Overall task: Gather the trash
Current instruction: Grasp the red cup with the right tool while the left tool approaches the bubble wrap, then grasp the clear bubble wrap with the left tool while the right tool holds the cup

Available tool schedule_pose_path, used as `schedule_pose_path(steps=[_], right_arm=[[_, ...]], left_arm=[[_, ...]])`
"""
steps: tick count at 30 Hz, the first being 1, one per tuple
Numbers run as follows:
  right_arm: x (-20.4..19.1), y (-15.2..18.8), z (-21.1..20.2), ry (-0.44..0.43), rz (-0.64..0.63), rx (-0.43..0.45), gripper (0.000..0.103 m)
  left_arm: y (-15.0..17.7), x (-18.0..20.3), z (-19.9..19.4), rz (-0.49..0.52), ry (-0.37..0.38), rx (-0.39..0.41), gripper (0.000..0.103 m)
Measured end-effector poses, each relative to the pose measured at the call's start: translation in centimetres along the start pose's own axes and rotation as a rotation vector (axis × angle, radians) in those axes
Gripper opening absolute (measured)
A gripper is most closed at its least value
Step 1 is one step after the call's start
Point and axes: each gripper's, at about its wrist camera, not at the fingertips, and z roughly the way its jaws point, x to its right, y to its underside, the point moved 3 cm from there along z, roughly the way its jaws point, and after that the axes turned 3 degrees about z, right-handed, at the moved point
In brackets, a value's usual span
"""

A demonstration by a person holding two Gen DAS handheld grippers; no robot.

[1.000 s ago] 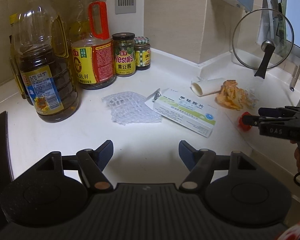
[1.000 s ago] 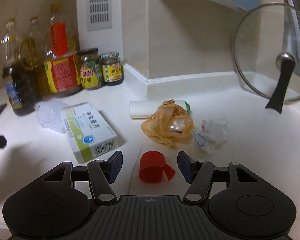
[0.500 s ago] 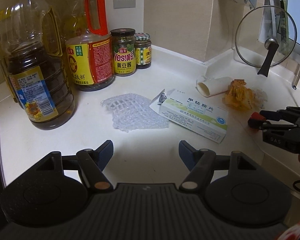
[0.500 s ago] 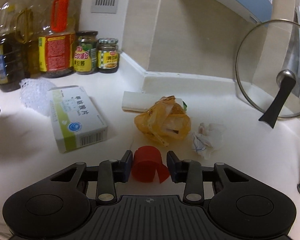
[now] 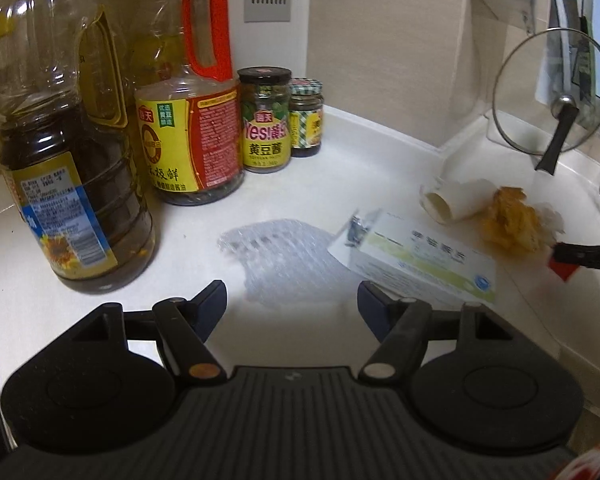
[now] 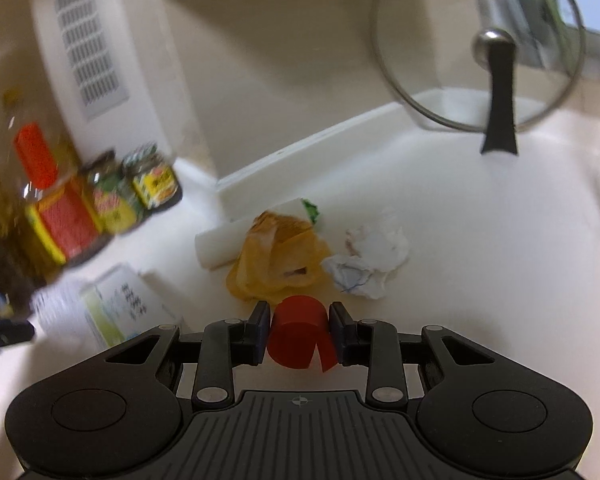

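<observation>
My right gripper has its jaws closing on a red curled strip, and both pads touch its sides. Past it lie an orange plastic bag, a crumpled white tissue and a white paper roll. A white and green medicine box sits to the left. My left gripper is open and holds nothing above the white counter. A white foam net lies just ahead of it, and the box is to its right. The red strip shows at the far right.
Large oil bottles and a soy sauce bottle stand at the left, with two jars by the wall corner. A glass pot lid leans at the back right. Bare counter lies between the jars and the trash.
The right gripper's jaws have closed in on the red strip, and its view has rolled. The left gripper has moved closer to the foam net and the bottles.
</observation>
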Motion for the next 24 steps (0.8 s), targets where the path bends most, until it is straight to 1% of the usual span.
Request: schedule_pose_path(steps=[4, 10, 12, 13, 15, 16, 17, 18, 19, 20, 21, 24], right_arm=[[0.8, -0.4, -0.9, -0.006, 0.063, 0.019, 0.032], [1.8, -0.4, -1.9, 0.007, 0.108, 0.035, 0.032], [2.2, -0.3, -2.1, 0.016, 0.123, 0.036, 0.032], [2.4, -0.2, -2.3, 0.021, 0.130, 0.035, 0.032], [2.8, 0.0, -2.5, 0.031, 0.139, 0.034, 0.033], [3.0, 0.0, -2.7, 0.035, 0.141, 0.034, 0.033], [3.2, 0.1, -2.8, 0.037, 0.144, 0.034, 0.032], [3.4, 0.2, -3.0, 0.039, 0.148, 0.035, 0.032], [3.5, 0.3, -3.1, 0.041, 0.154, 0.036, 0.033], [3.7, 0.3, -3.3, 0.042, 0.158, 0.038, 0.033], [3.8, 0.4, -3.4, 0.042, 0.163, 0.039, 0.032], [4.1, 0.5, -3.8, 0.038, 0.174, 0.043, 0.033]], left_arm=[[-0.6, -0.6, 1.5, -0.007, -0.004, 0.011, 0.070], [-1.1, -1.2, 4.1, -0.044, 0.032, 0.000, 0.070], [-1.1, -0.9, 4.9, -0.040, 0.041, -0.014, 0.067], [-1.1, -0.7, 5.1, -0.036, 0.042, -0.017, 0.065], [-1.1, -0.3, 5.5, -0.023, 0.047, -0.021, 0.050], [-1.1, -0.1, 5.6, -0.016, 0.044, -0.022, 0.047], [-1.0, 0.0, 5.7, -0.009, 0.042, -0.023, 0.041], [-0.9, 0.1, 5.7, -0.003, 0.044, -0.025, 0.032], [-0.9, 0.2, 5.8, 0.002, 0.045, -0.029, 0.027], [-0.8, 0.3, 5.7, 0.005, 0.047, -0.032, 0.016], [-0.8, 0.4, 5.6, 0.006, 0.054, -0.032, 0.011], [-0.8, 0.6, 4.8, 0.019, 0.054, -0.017, 0.008]])
